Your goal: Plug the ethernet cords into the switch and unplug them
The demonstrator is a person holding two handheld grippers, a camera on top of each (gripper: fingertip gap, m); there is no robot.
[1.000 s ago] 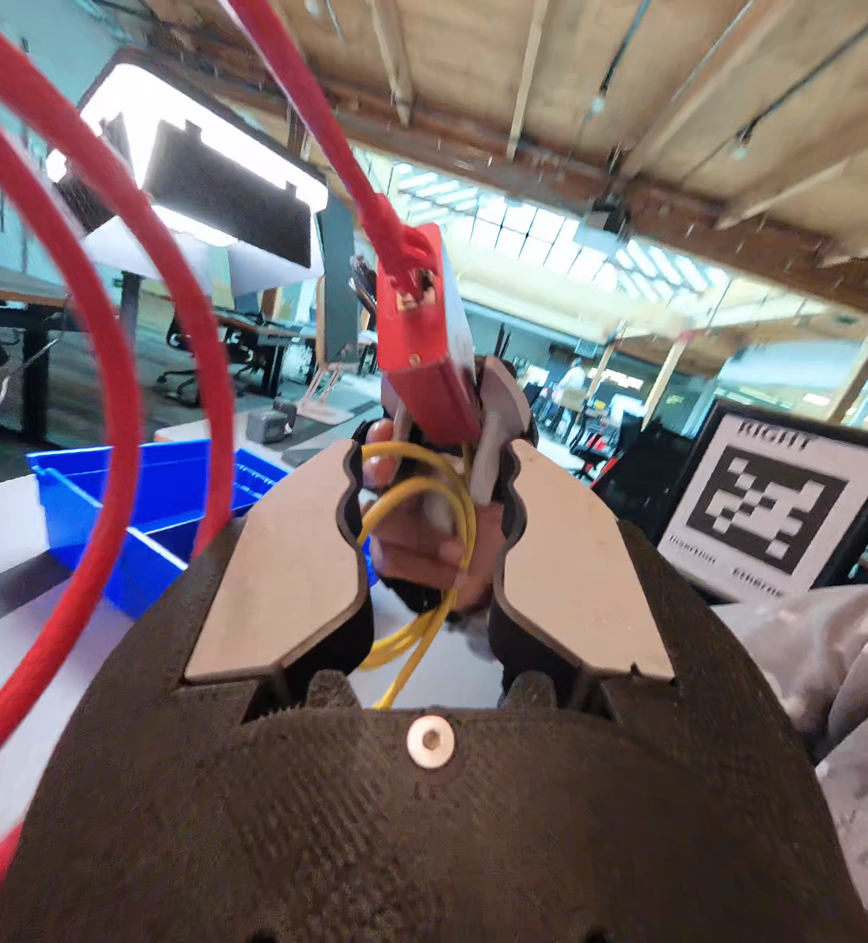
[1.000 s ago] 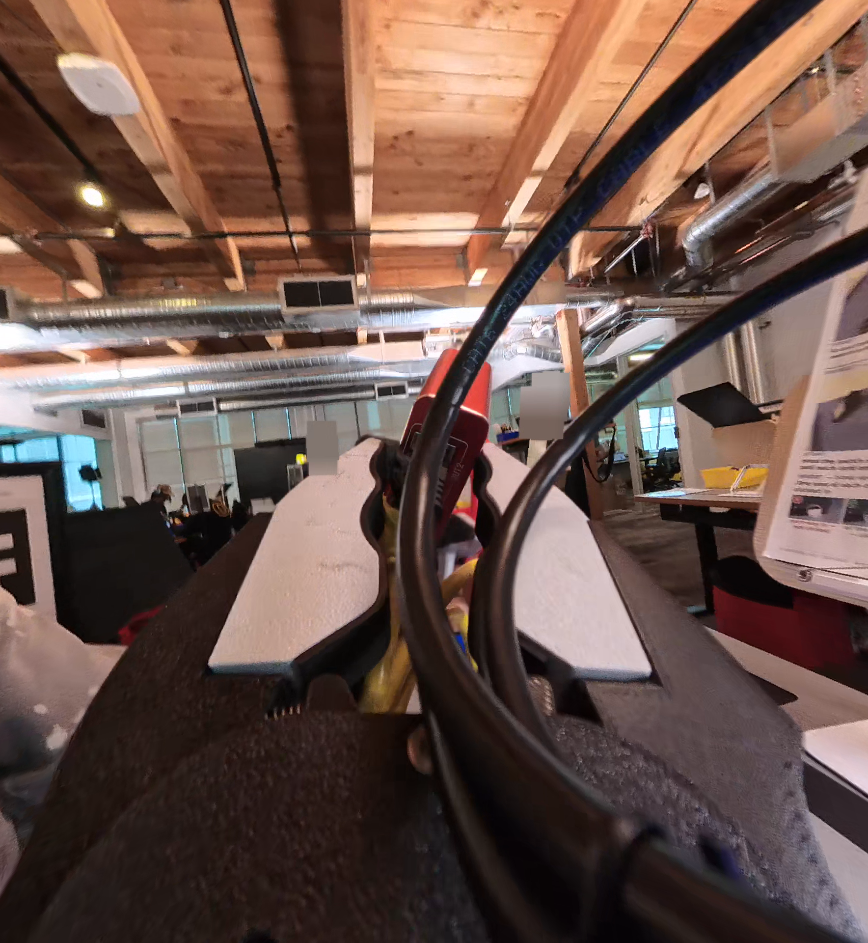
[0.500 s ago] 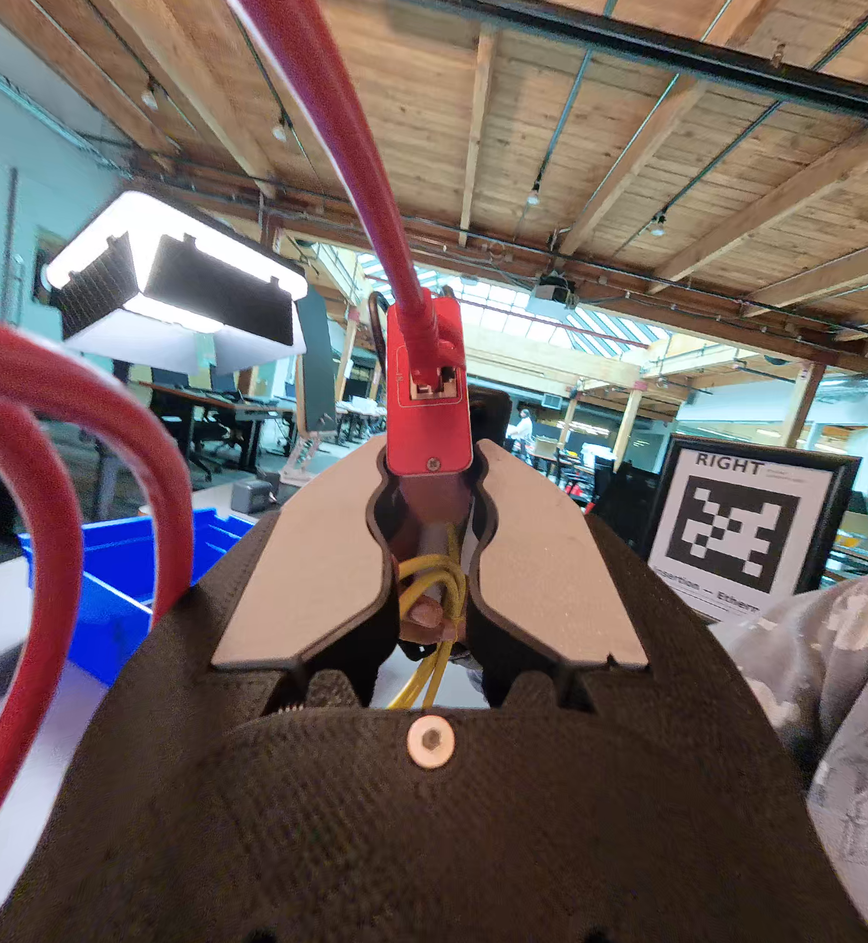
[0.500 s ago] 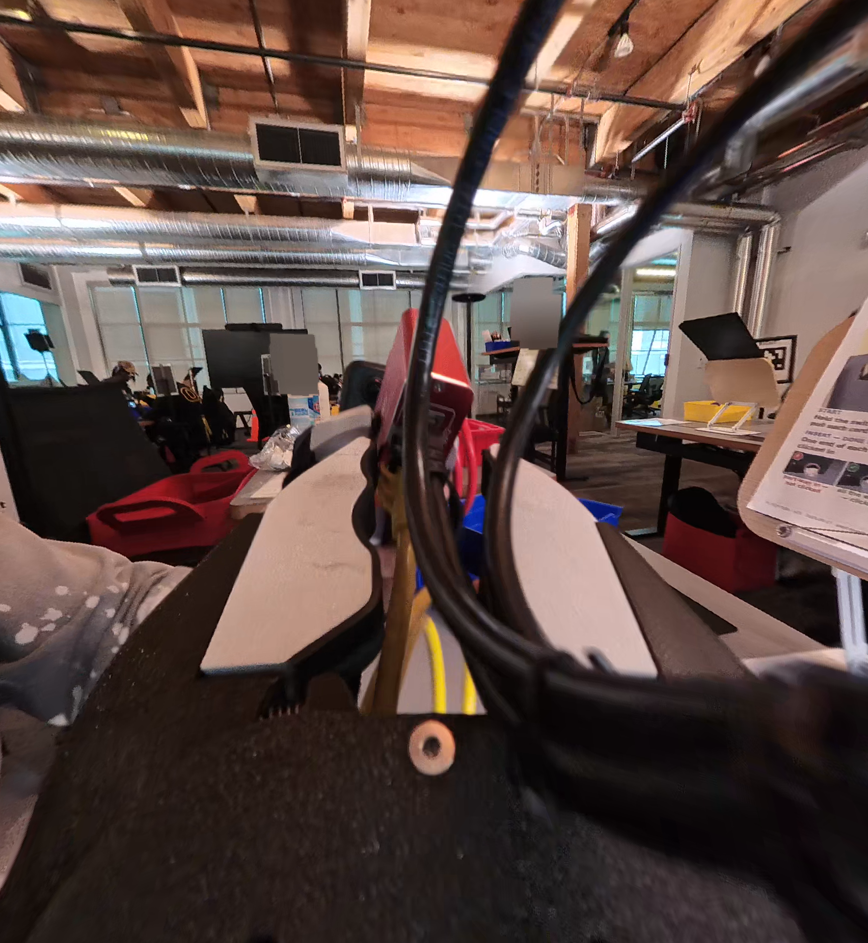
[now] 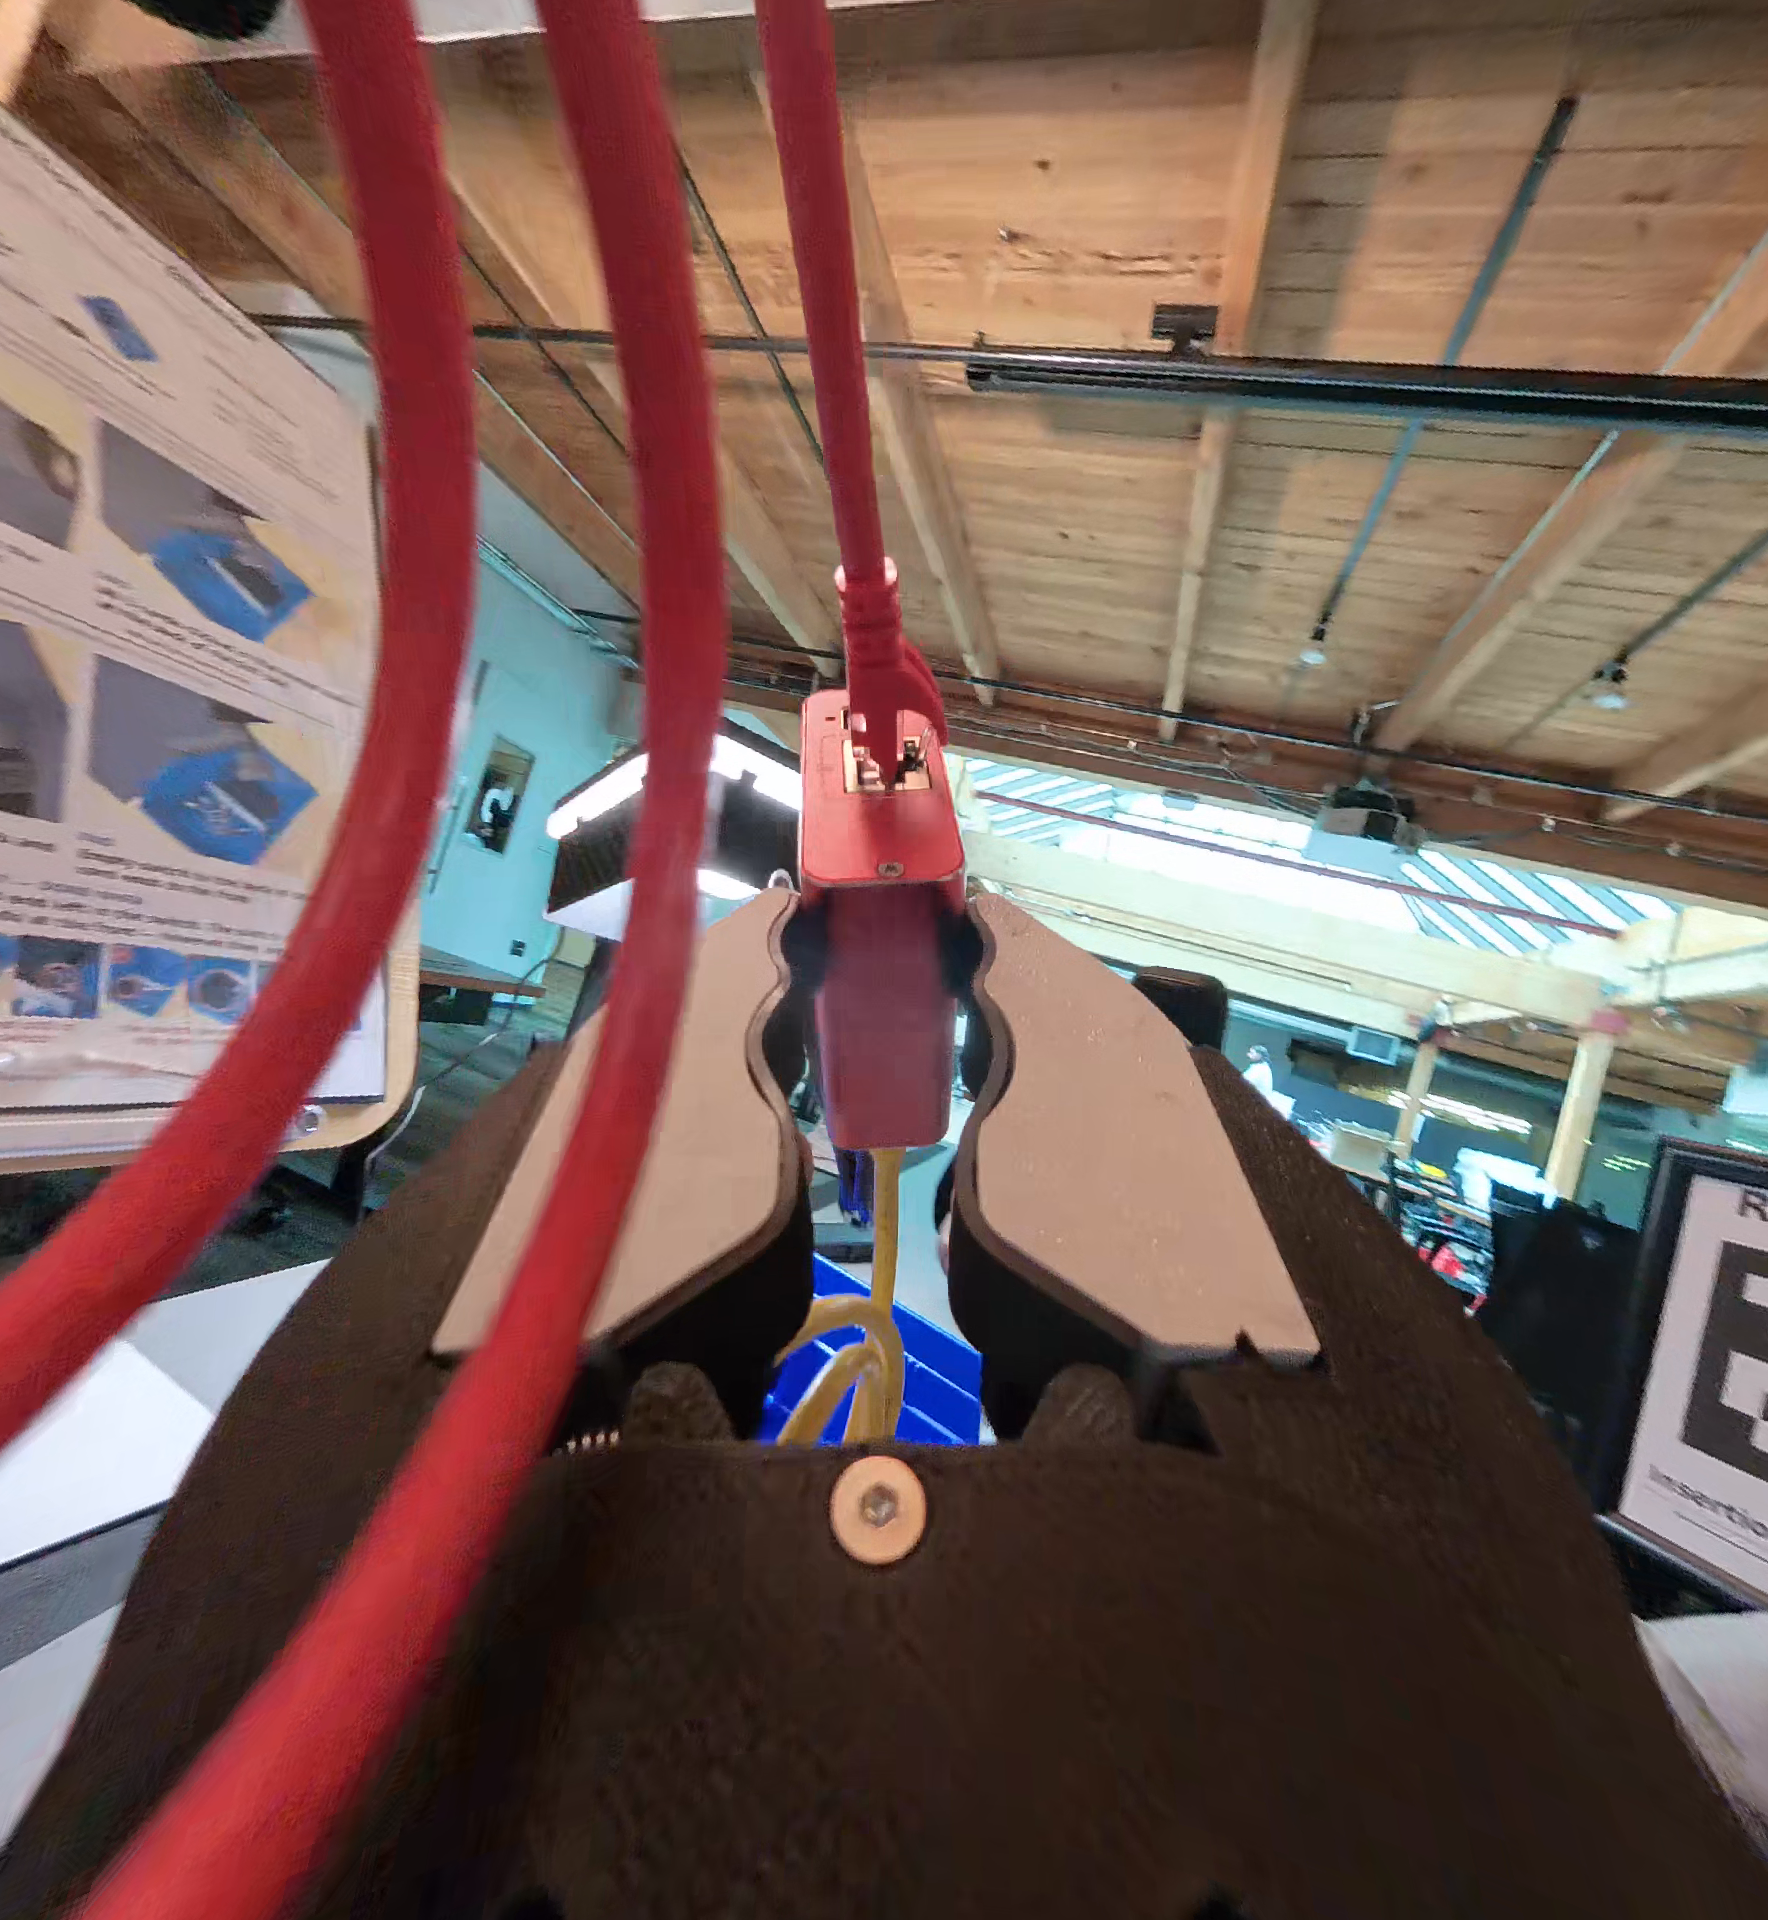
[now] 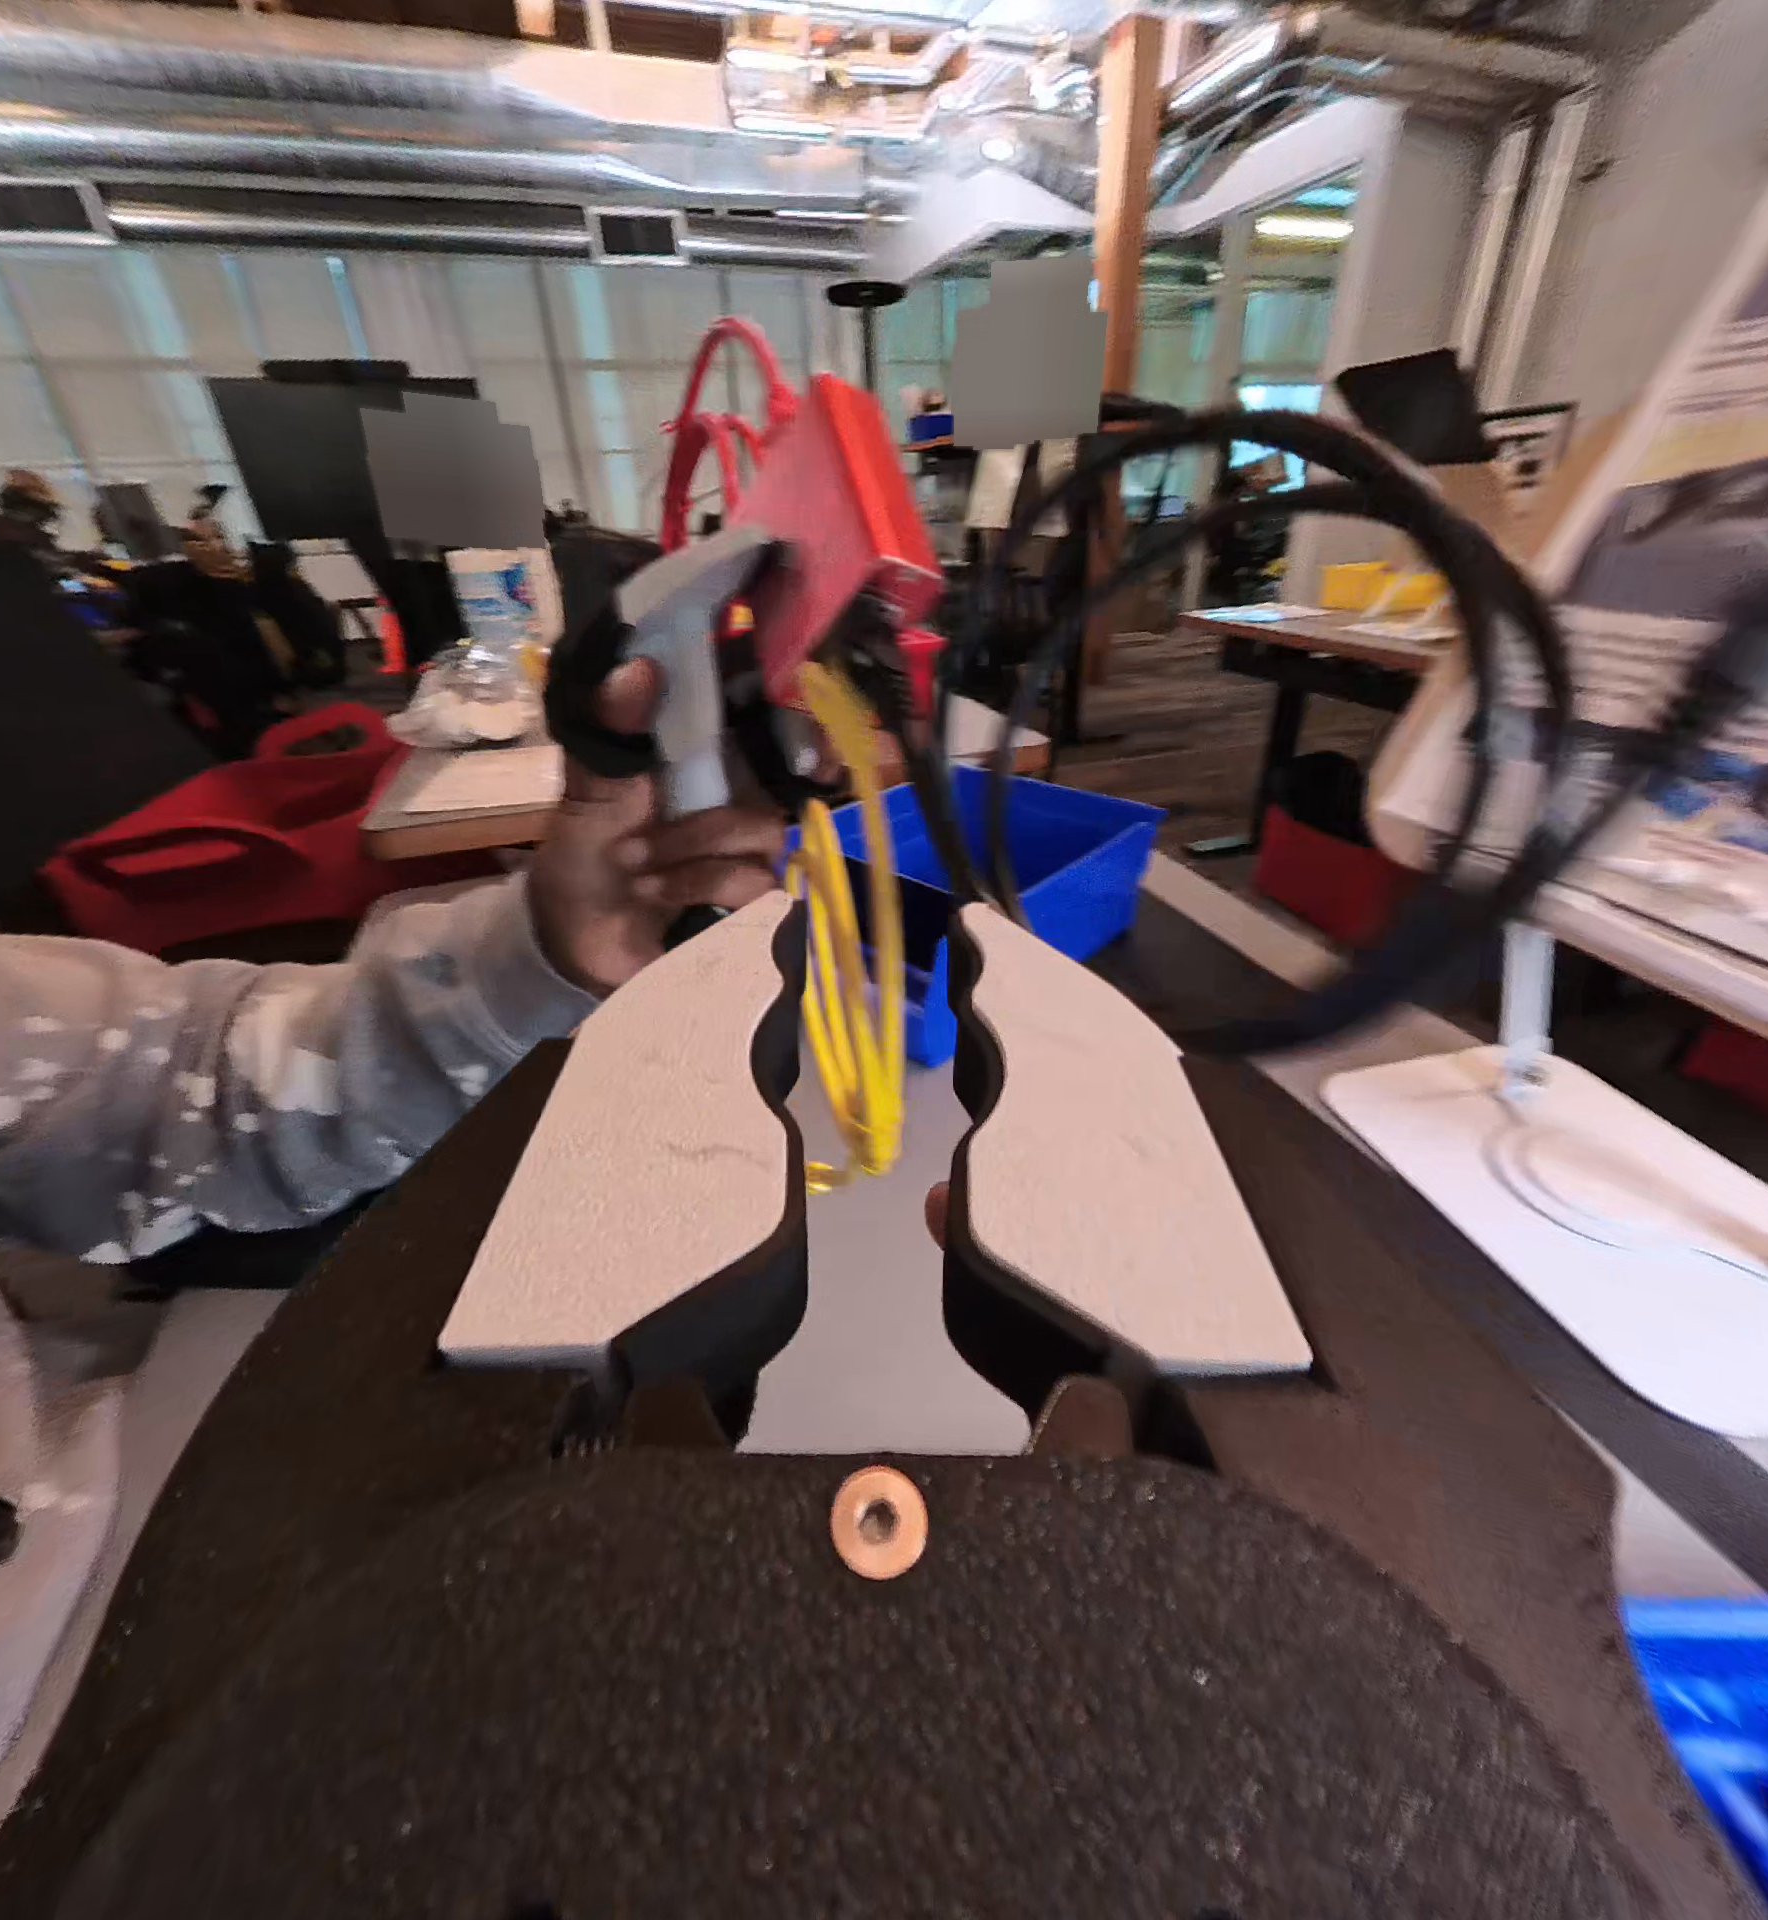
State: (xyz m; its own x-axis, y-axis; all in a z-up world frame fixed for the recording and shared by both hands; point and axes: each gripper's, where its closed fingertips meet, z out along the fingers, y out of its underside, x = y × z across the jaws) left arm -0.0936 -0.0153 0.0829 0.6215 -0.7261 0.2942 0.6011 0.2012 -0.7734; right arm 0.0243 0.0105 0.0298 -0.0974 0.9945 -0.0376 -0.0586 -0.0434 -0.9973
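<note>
My left gripper (image 5: pixel 880 935) is clamped on the red switch (image 5: pixel 880 862), red cord (image 5: pixel 828 312) plugged in at twelve o'clock; a light, rigid box, best held by its flat sides. My right gripper (image 6: pixel 875 1049) hangs apart, empty; only here the black cord (image 6: pixel 1431 727) shows, at two o'clock.

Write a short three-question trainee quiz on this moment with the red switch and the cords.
1. True or false: the left gripper has its jaws shut on the small red metal switch box.
2. Which cord is plugged into the switch's upper end in the left wrist view: A) thick red ethernet cord, B) thin yellow ethernet cord, C) black cable?
3. Fill in: the right gripper holds ____.

Key:
1. True.
2. A; the yellow cord hangs from the lower end.
3. Nothing; its jaws are open, and the yellow loops hang beyond them.
</note>
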